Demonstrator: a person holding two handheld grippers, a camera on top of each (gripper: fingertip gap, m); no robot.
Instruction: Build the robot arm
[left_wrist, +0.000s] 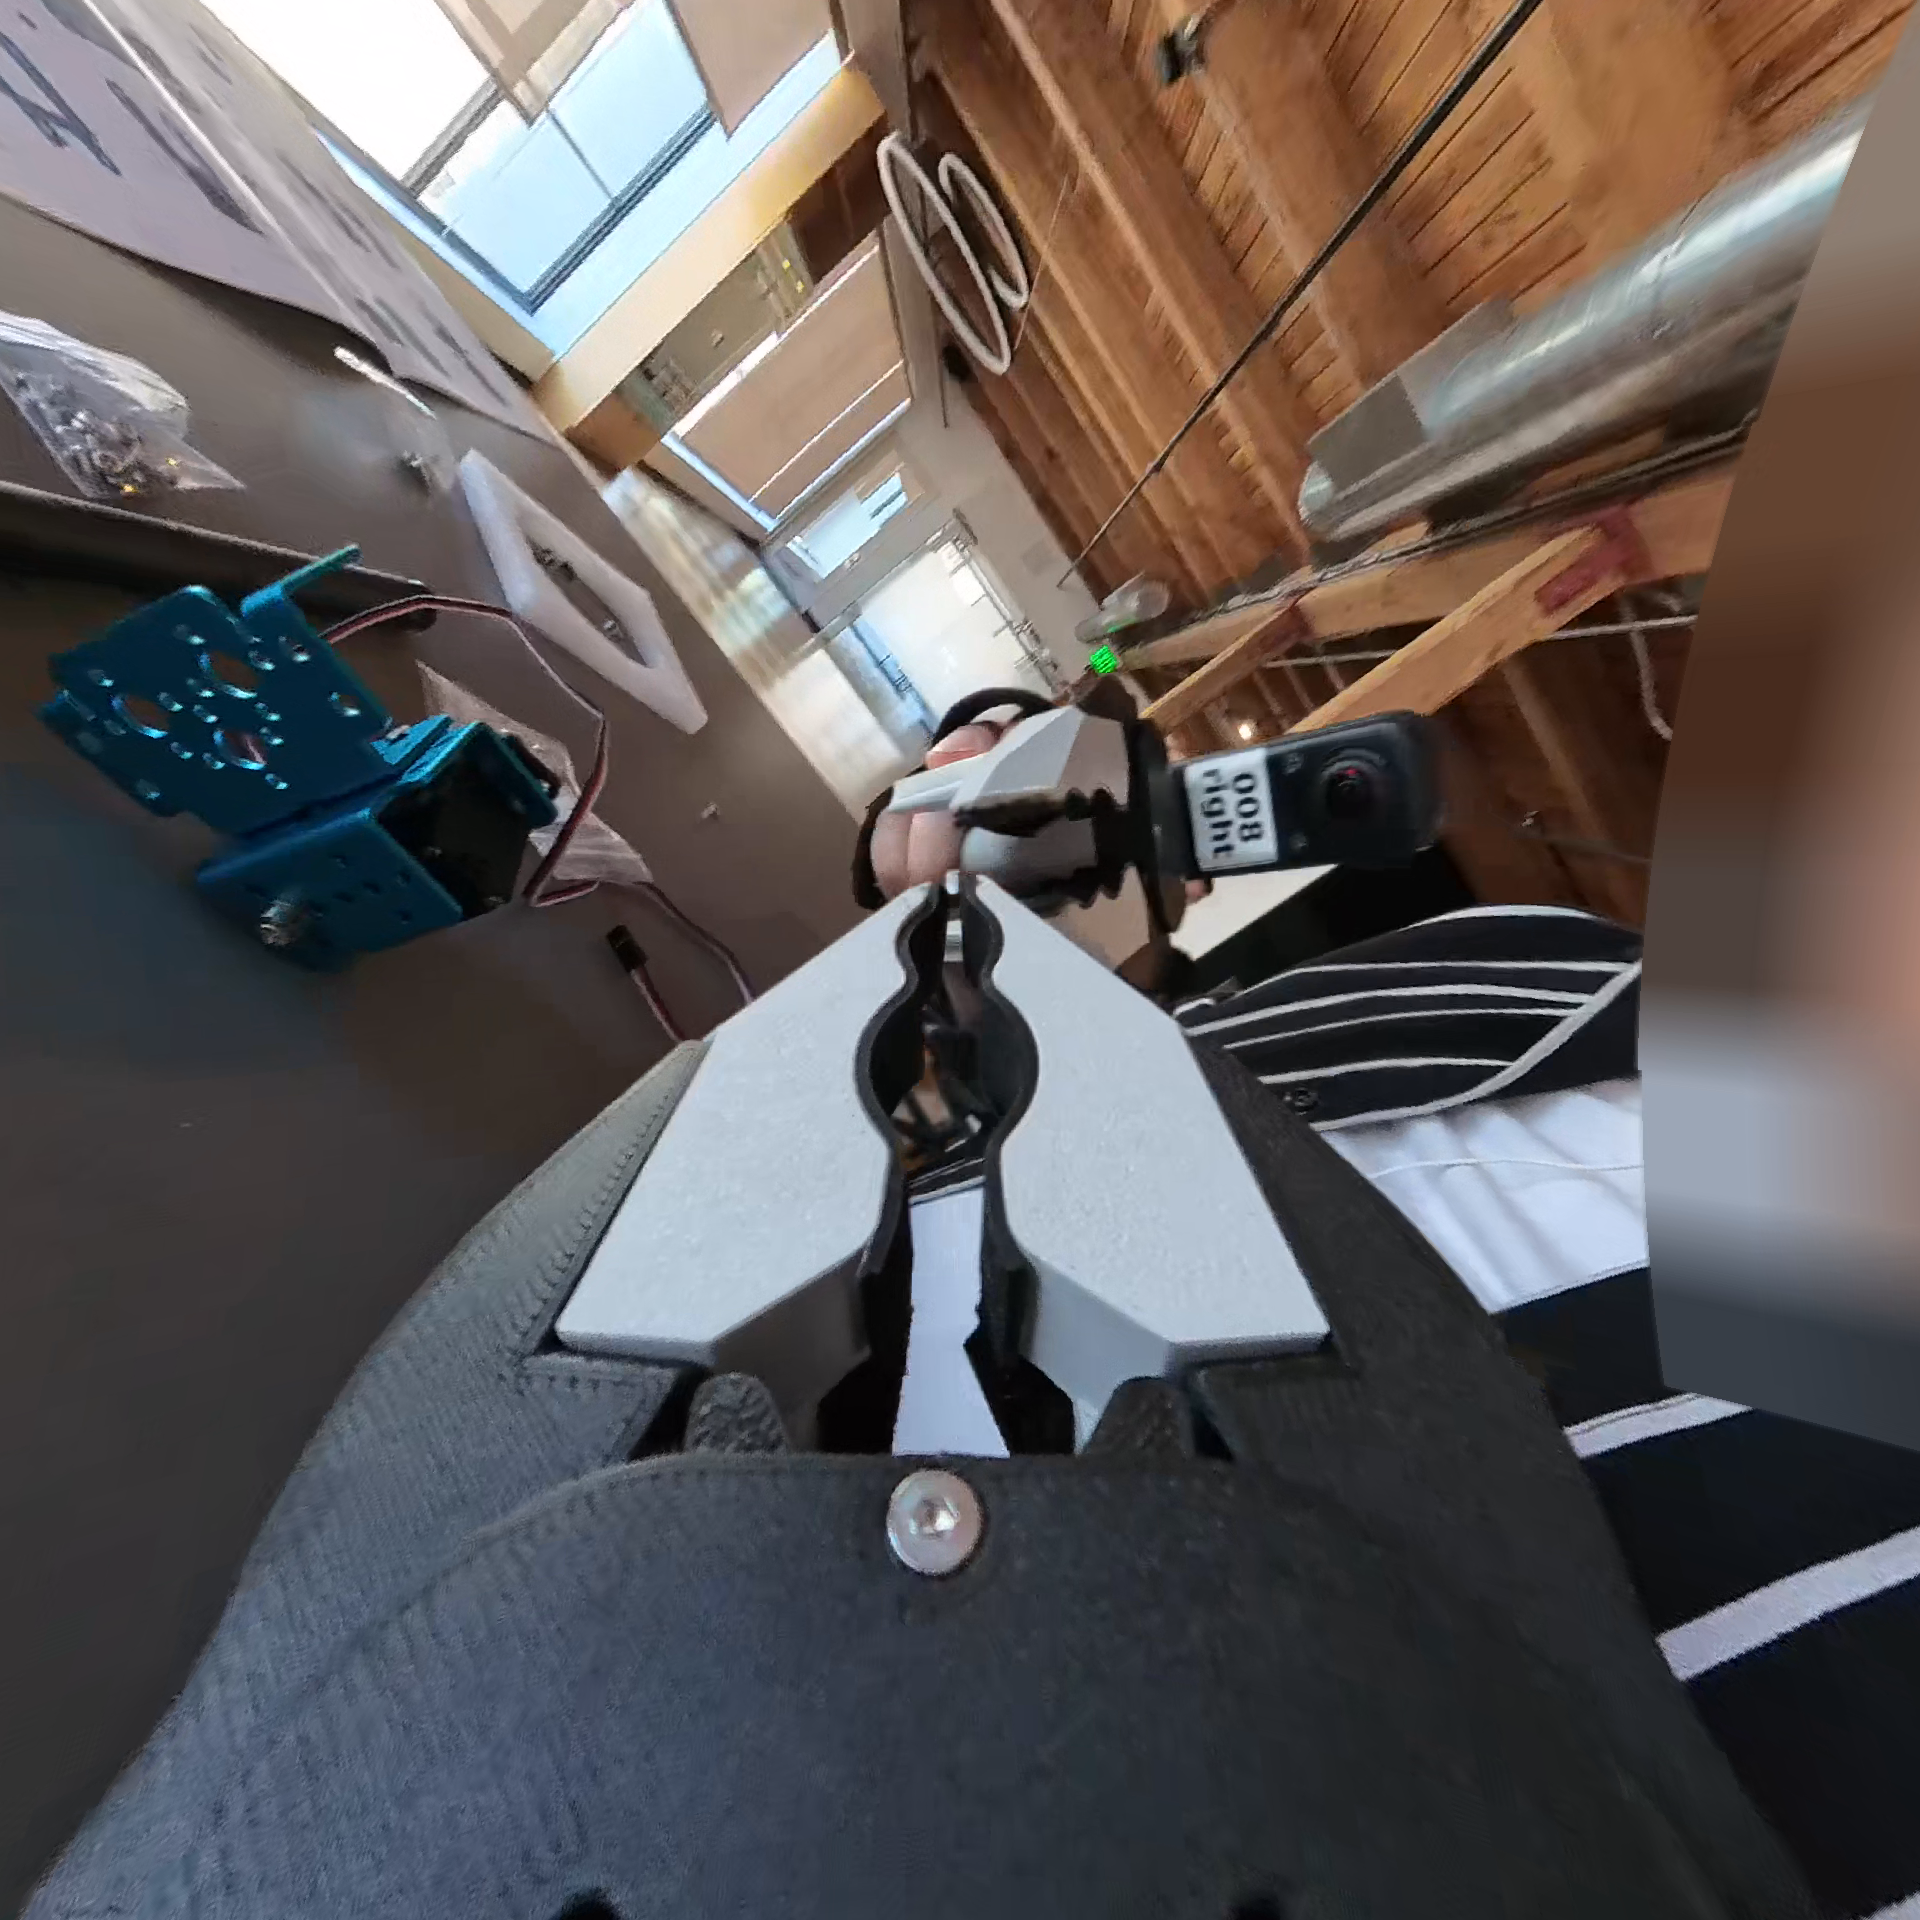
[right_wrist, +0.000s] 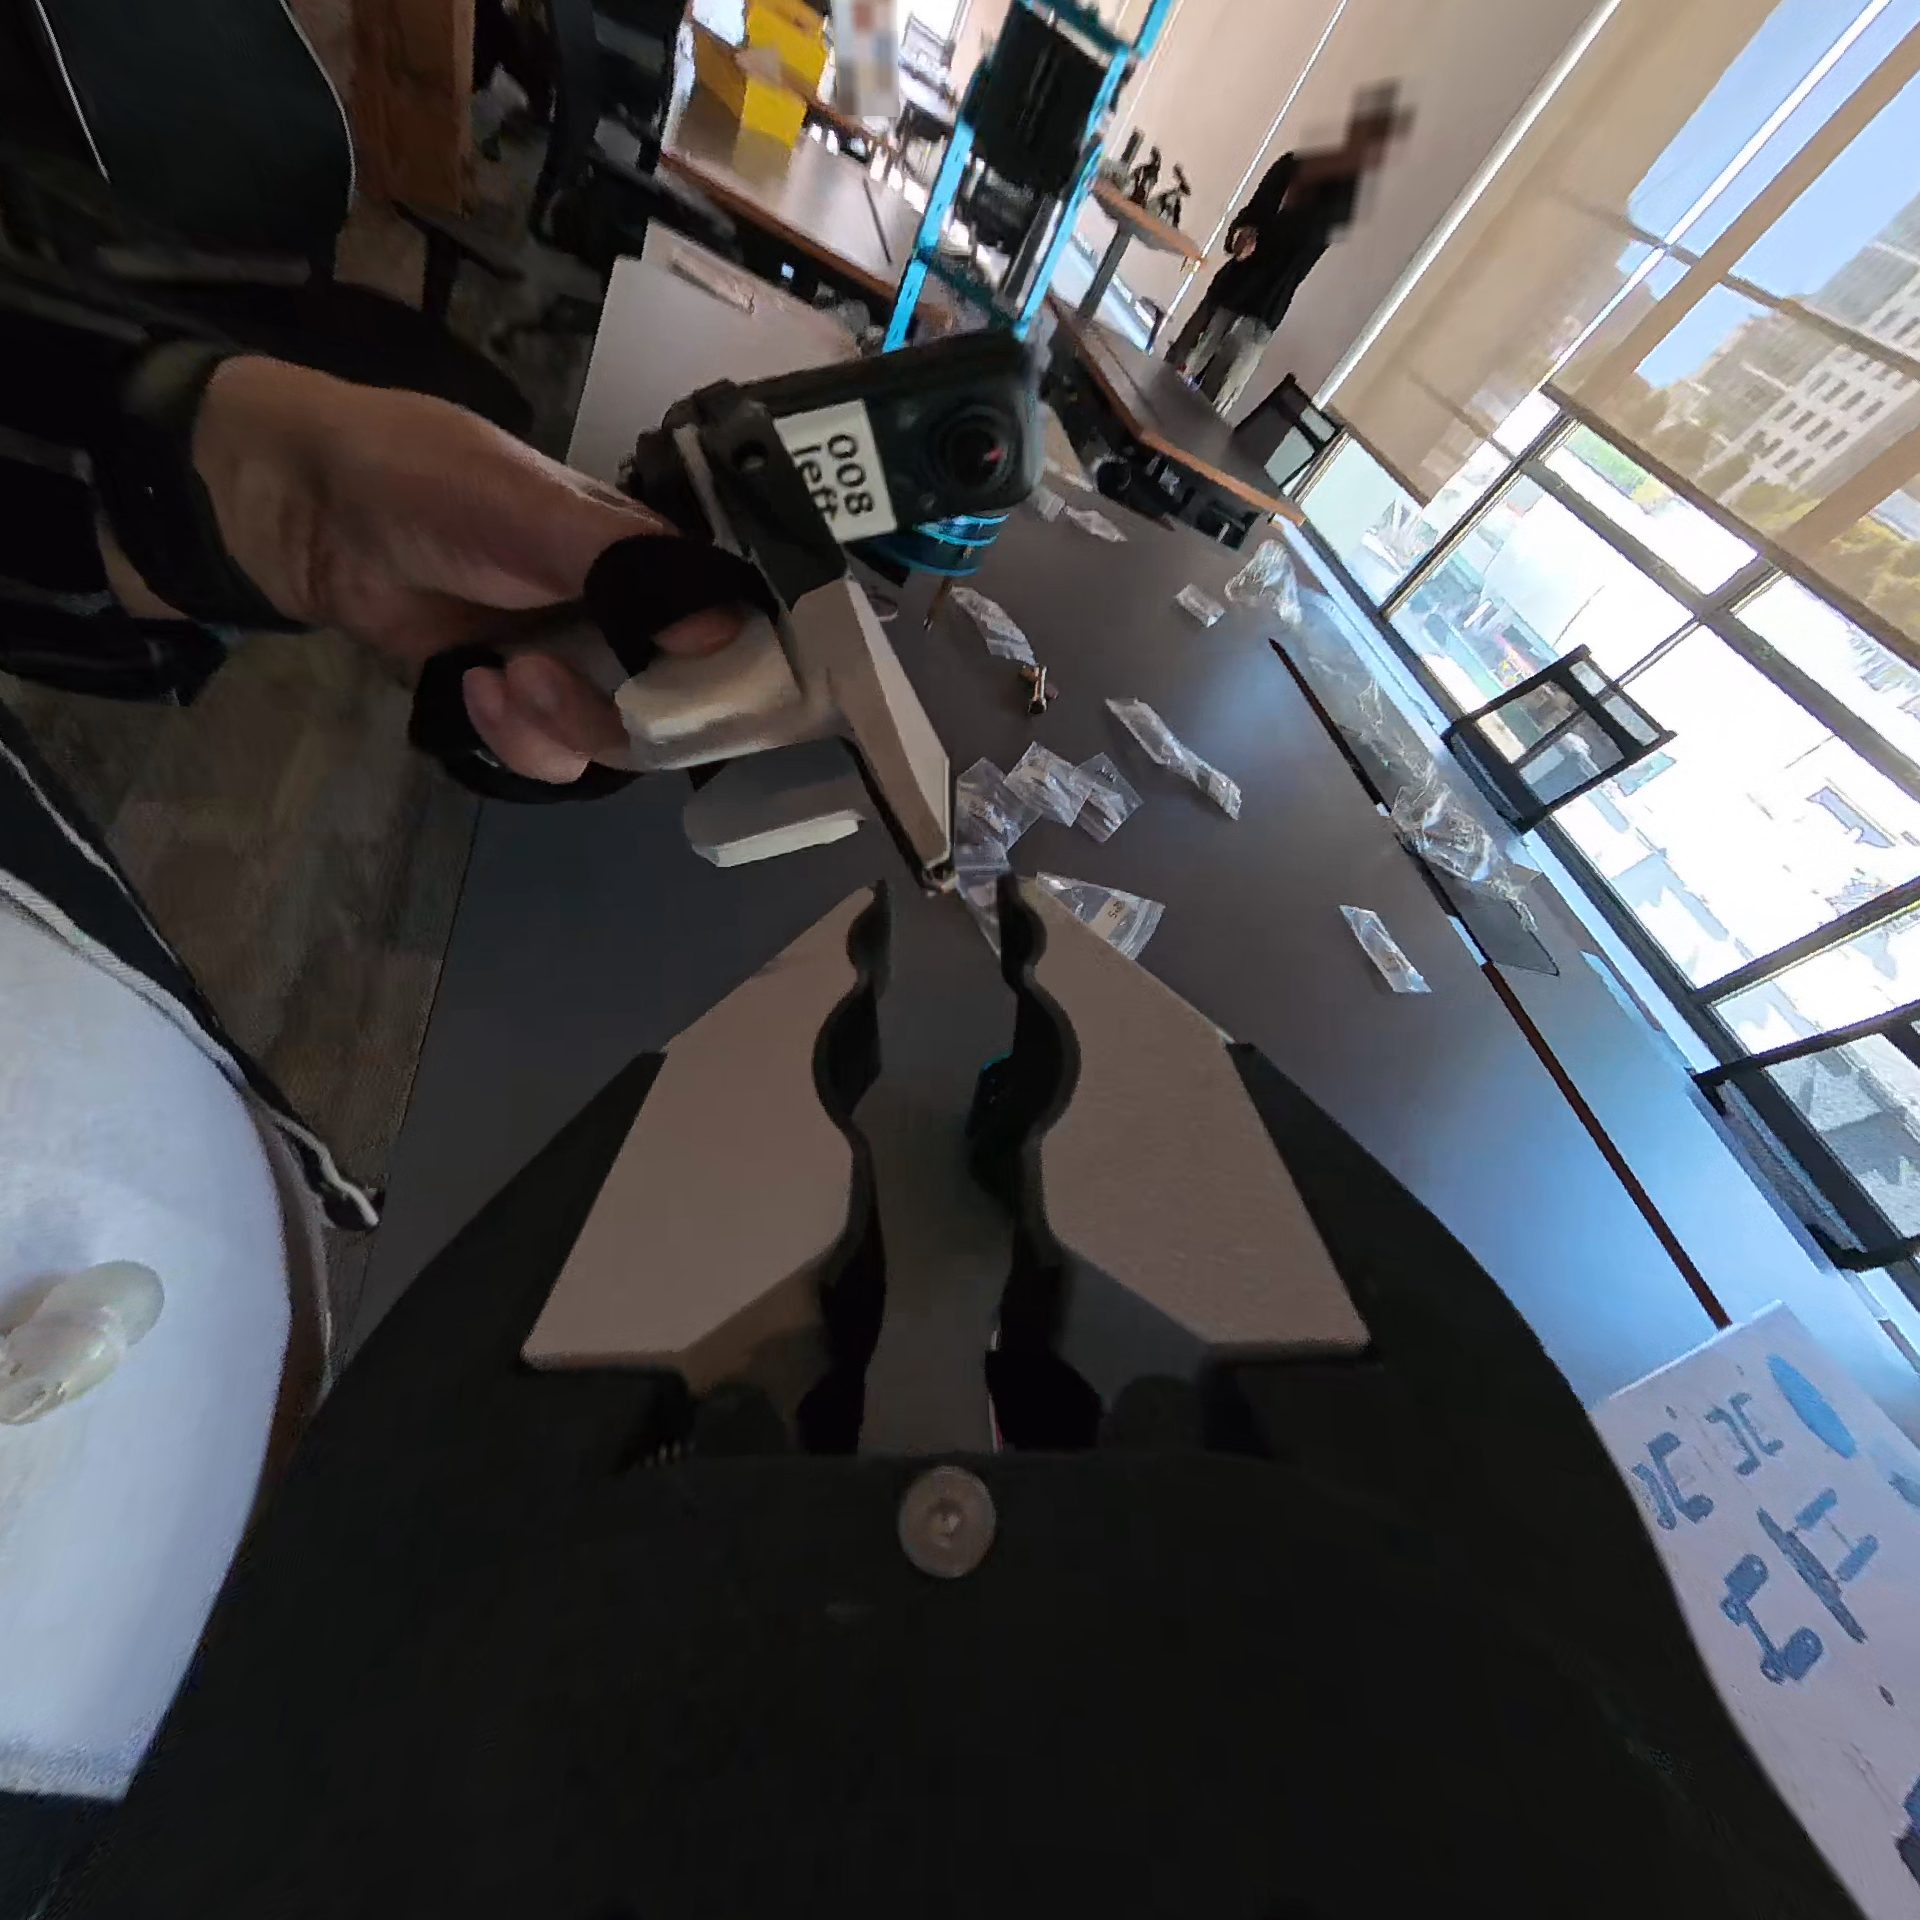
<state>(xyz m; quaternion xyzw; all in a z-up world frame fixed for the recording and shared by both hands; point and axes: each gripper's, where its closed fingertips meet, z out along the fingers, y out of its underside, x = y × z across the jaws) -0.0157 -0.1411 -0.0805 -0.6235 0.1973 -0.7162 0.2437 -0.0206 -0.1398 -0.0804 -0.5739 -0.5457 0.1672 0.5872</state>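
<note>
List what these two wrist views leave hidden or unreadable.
- Left wrist view: whether the shut-looking left gripper pinches anything; its tips overlap the right gripper.
- Left wrist view: contents of the clear bag, small and cut by the edge.
- Right wrist view: contents of the small bags; too small, blurred.

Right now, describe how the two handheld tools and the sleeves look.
Each tool has pale grey wedge fingers with wavy black pads on a black ribbed body with a silver screw. A black camera with a white sticker sits on top. Sleeves are black with white stripes.
</note>
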